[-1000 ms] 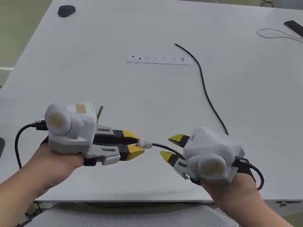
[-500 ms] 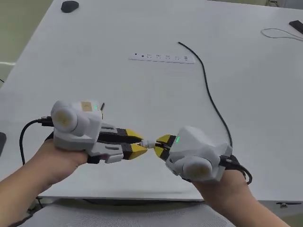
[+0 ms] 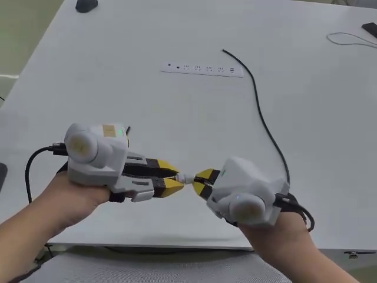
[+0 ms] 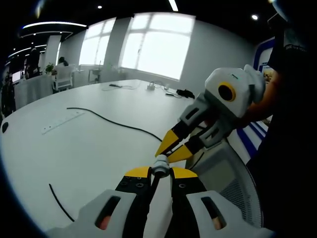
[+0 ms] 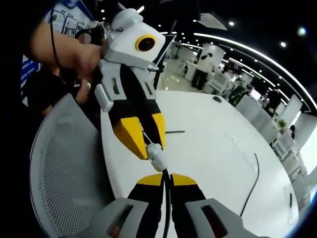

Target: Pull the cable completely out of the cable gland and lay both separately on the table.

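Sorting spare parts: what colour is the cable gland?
White; the gland shows best in the right gripper view.

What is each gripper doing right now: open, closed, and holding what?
Left gripper: jaws closed on the cable gland.
Right gripper: jaws closed on the cable, right next to the gland.

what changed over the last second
The right tool moved left toward the left tool and shut on the cable right beside the cable gland. The left tool stayed clamped on the cable gland, and the power strip lies as before.
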Motion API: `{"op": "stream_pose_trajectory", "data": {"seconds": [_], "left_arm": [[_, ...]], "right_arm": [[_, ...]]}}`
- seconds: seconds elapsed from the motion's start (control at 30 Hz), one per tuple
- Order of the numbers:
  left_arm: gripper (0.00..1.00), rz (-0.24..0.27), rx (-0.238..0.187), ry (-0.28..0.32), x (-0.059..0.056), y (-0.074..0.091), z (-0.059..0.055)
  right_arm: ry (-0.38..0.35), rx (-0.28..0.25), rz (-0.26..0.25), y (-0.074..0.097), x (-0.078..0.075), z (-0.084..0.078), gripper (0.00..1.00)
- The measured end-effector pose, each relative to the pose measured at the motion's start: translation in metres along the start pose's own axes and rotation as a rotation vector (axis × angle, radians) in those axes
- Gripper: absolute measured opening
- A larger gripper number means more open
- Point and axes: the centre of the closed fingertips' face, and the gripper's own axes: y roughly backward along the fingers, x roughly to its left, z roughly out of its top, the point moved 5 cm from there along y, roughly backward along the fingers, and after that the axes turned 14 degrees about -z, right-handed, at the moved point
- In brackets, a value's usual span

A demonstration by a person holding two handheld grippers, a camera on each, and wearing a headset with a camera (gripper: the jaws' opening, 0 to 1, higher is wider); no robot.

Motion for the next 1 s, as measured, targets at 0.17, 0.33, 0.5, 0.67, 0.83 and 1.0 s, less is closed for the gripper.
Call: {"op": "stream_pose_trajectory", "data": {"seconds": [0.17,0.33,0.5,0.67,0.83,1.0], "left_arm": [[0.15,0.014,-0.011,-0.001,0.002,0.003,0.002],[0.15,0.025,-0.024,-0.003,0.005,0.006,0.004],[0.15,0.029,-0.038,-0.002,0.006,0.006,0.006],[0.15,0.029,-0.038,-0.008,0.006,0.006,0.006],[0.15,0.028,-0.044,-0.007,0.006,0.006,0.007],[0.15,0.027,-0.042,-0.006,0.006,0.005,0.007]], "right_arm": [[-0.047,0.012,-0.012,-0.003,-0.007,-0.004,0.0],[-0.094,0.024,-0.037,-0.005,-0.017,-0.01,0.0],[-0.196,0.043,-0.063,-0.007,-0.023,-0.021,0.0],[-0.287,0.049,-0.083,-0.007,-0.028,-0.033,0.0],[-0.381,0.095,-0.113,-0.007,-0.034,-0.05,0.0],[-0.412,0.13,-0.126,-0.01,-0.037,-0.068,0.0]]}}
